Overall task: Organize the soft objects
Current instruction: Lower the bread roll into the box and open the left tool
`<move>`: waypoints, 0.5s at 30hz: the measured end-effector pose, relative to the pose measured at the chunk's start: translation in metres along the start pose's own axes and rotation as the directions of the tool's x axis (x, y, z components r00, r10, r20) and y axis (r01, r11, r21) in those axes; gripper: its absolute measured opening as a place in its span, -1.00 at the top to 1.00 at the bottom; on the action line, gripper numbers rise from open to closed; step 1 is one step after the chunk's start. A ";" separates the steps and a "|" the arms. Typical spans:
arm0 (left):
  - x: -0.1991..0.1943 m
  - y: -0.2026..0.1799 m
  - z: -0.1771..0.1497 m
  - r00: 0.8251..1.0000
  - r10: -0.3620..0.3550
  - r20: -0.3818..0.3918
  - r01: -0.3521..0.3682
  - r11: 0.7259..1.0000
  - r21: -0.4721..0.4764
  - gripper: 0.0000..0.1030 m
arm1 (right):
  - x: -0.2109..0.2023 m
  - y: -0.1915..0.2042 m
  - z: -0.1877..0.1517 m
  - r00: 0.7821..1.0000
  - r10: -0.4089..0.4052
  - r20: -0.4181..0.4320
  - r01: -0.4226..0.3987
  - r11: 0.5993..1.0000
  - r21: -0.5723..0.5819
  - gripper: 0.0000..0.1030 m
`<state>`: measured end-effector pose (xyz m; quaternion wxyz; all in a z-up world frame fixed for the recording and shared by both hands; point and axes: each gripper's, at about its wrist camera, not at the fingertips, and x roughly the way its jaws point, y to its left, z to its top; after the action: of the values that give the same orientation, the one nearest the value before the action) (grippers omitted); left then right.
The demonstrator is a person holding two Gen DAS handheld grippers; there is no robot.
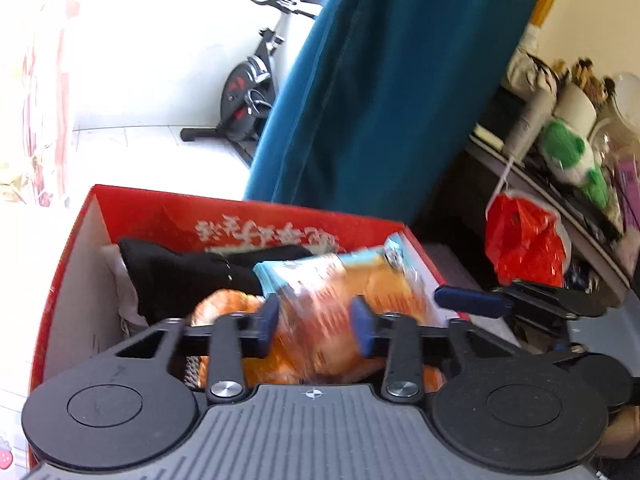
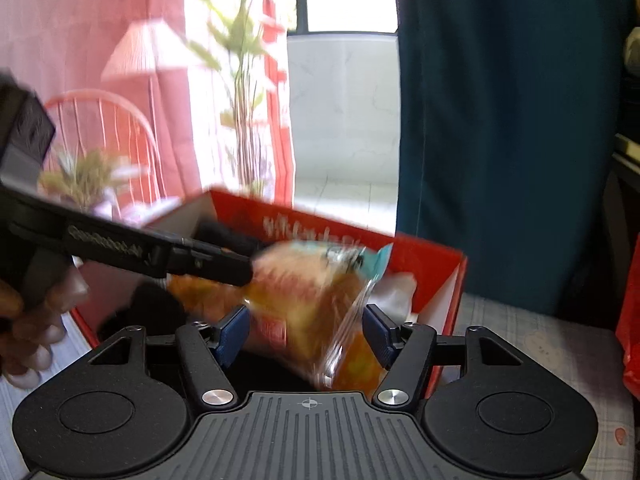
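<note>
My left gripper (image 1: 314,330) has its blue pads (image 1: 267,326) part-way apart with the bread packet (image 1: 340,292) between them; the wrapper appears to touch both pads, but blur stops me from confirming a firm grip. My right gripper (image 2: 306,330) is spread wider on the same bread packet (image 2: 308,292). The film lies against the right-side pad (image 2: 378,334), while the other pad seems just clear, so I cannot tell if it holds anything.

The packet sits over the red box (image 1: 168,216), above a black cloth (image 1: 180,276) and a white item at the far-left wall.

Procedure, as I judge it:
1. Lower the packet flat onto the black cloth.
2. Grip the wrapper edges only; the bread inside should crush easily.
3. Release one gripper first, then the other, to prevent the film from snagging.
4. Keep both sets of fingers inside the box walls.
</note>
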<state>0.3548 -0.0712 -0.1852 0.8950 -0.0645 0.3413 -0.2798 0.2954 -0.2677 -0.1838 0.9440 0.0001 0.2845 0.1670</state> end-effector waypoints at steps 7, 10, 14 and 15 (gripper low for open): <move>0.015 -0.005 0.000 1.000 0.020 -0.019 -0.020 1.000 0.020 0.38 | 0.011 -0.004 0.013 0.998 -0.057 -0.012 0.057 0.998 0.014 0.61; 0.021 -0.007 -0.002 0.999 0.036 -0.041 -0.034 0.998 0.046 0.38 | 0.027 -0.001 0.003 0.995 -0.066 -0.070 0.066 0.998 0.002 0.80; 0.028 -0.012 -0.004 0.995 0.069 -0.067 -0.062 0.994 0.093 0.38 | 0.037 0.000 -0.007 0.991 -0.074 -0.108 0.075 0.997 0.003 0.82; 0.029 -0.013 -0.004 0.995 0.075 -0.070 -0.067 0.992 0.104 0.38 | 0.037 0.000 -0.008 0.991 -0.075 -0.112 0.075 0.997 0.004 0.82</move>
<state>0.3644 -0.0980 -0.2011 0.8934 0.0035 0.3614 -0.2669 0.3205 -0.2571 -0.2107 0.9322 -0.0163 0.3373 0.1300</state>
